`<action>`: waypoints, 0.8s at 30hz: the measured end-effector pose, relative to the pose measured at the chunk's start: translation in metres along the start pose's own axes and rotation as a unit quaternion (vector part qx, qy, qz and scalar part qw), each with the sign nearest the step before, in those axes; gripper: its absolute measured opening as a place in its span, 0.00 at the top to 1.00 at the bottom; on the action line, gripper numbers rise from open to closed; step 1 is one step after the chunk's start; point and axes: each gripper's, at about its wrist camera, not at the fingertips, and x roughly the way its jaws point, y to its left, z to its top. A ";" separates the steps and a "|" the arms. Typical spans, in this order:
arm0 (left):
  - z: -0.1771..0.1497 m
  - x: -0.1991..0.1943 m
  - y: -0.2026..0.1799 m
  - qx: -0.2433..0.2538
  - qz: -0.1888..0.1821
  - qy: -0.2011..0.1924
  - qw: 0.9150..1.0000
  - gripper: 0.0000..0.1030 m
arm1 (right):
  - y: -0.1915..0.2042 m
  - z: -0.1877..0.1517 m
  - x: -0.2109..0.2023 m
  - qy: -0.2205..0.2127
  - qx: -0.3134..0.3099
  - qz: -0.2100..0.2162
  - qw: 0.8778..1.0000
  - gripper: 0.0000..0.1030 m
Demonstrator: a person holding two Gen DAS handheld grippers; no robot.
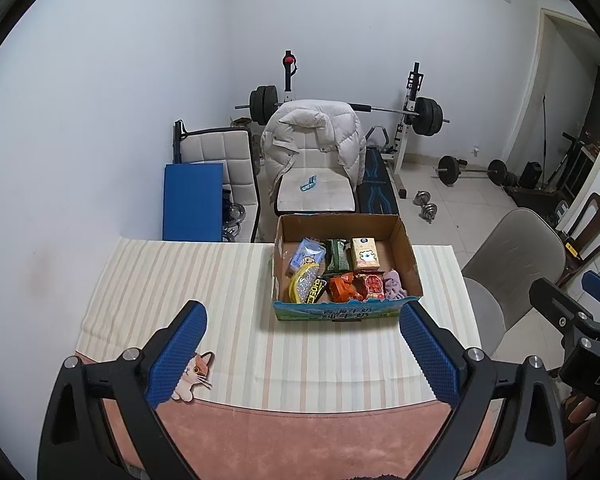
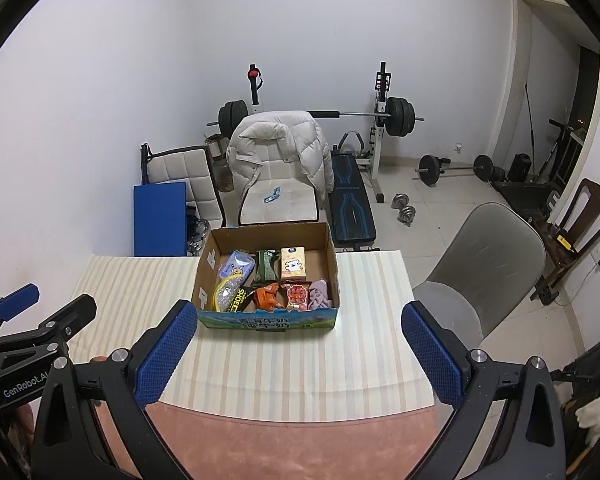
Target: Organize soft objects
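Above the near table edge: you hold both claws over the pink mat, side by side, apart from the goods.
Left gripper (image 1: 300, 344): your blue pads are spread wide with nothing between them; a cat-shaped coaster (image 1: 192, 376) lies just under the left pad.
Right gripper (image 2: 296, 344): also spread wide and empty; your left tool shows at this view's left edge.
Striped cloth (image 1: 180, 280): it lies beyond your fingertips, covering the table's far part, its near hem over the pink mat (image 1: 300, 432).
Cardboard box (image 1: 412, 264): it stands open on the cloth, ahead of your left claw and toward its right finger, near wall printed blue and green.
Box contents: a blue tissue pack (image 1: 306, 256), a green packet (image 1: 337, 256) and an orange tissue pack (image 1: 366, 255) sit in the back row; a yellow-trimmed pouch (image 1: 302, 284), an orange snack bag (image 1: 342, 288), a red packet (image 1: 374, 285) and a pink cloth (image 1: 394, 285) sit along the front.
Beyond the table: you face a chair draped with a white puffer jacket (image 1: 312, 132), and behind it a barbell rack (image 1: 408, 120).
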 end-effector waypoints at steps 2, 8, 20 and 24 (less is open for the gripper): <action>0.000 -0.001 -0.001 0.000 0.000 -0.001 1.000 0.04 | 0.000 0.001 0.000 -0.001 -0.001 0.000 1.000 0.00; -0.001 -0.003 -0.001 0.000 0.000 -0.002 1.000 0.04 | 0.000 0.003 -0.001 -0.005 -0.002 -0.002 1.000 0.00; -0.001 -0.002 -0.001 0.000 -0.001 -0.001 1.000 0.04 | -0.002 0.005 -0.001 -0.007 -0.003 -0.004 1.000 0.00; 0.000 -0.003 -0.001 0.000 0.000 0.000 1.000 0.04 | -0.002 0.005 -0.001 -0.006 -0.002 -0.004 1.000 0.00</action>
